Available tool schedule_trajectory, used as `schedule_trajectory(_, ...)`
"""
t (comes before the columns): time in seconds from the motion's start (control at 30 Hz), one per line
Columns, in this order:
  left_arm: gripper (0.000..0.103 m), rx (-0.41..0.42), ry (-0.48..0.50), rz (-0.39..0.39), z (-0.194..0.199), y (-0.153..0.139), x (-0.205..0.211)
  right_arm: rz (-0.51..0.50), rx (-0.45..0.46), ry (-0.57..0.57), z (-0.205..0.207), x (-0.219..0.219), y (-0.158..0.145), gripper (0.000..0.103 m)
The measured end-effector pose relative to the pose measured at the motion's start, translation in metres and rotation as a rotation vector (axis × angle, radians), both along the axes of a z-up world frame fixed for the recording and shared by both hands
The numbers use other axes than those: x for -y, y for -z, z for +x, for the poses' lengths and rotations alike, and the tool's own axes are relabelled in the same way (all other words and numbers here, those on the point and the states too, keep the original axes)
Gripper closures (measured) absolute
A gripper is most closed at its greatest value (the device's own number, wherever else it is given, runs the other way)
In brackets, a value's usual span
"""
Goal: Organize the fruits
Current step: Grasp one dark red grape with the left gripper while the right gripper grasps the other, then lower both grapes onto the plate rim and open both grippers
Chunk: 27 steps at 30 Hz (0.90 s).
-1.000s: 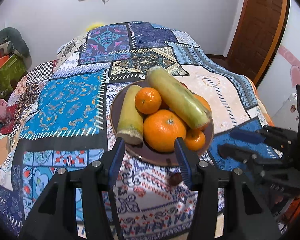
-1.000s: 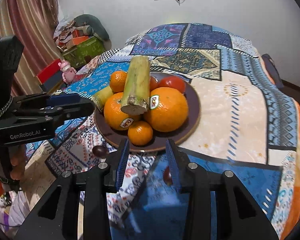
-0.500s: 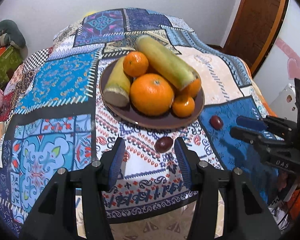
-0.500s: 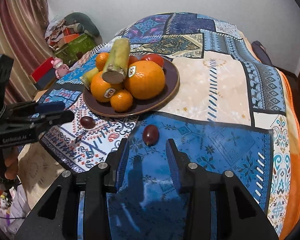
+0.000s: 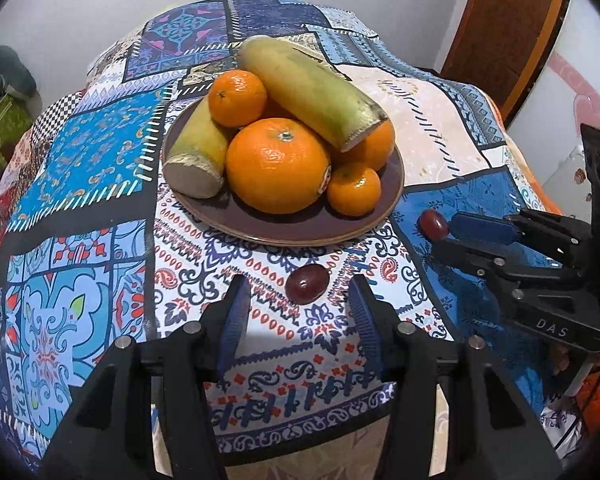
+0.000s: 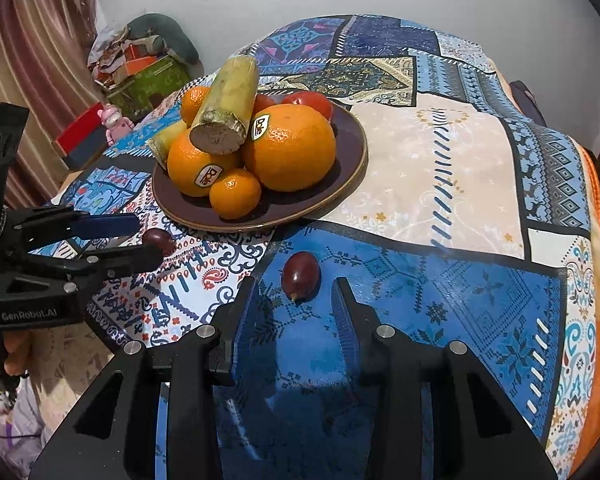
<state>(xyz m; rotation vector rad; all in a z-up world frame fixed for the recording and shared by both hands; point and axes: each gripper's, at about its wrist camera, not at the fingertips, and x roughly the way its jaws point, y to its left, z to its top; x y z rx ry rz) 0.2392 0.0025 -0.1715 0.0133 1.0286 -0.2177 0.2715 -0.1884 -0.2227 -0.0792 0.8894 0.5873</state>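
Two small dark red fruits lie loose on the patterned cloth of the bed, outside the brown plate (image 5: 392, 196) that is heaped with oranges and two cut yellow-green stalks. Compared with a second ago, both grippers have come lower and closer to the cloth, and the plate has slid away toward the far side of each view. Now each loose fruit sits just ahead of one pair of fingers. The left gripper (image 5: 298, 306) holds its fingers moderately apart and empty, and the left fruit (image 5: 308, 283) lies just beyond the tips, on the line between them. The right gripper (image 6: 294, 306) keeps its fingers narrower, also empty, with the right fruit (image 6: 301, 276) just ahead of the gap. I judge that both hands are lining up to pick these two fruits together, probably to bring them to the plate. Neither fruit is touched yet.
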Motion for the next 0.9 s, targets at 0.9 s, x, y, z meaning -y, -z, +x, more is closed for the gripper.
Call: schedule_trajectory(0.9, 0.082, 0.017, 0.014, -0.026, 0.000, -0.001, -0.002, -0.002, 0.055, 0.011, 0.003, -0.004, -0.006, 0.085)
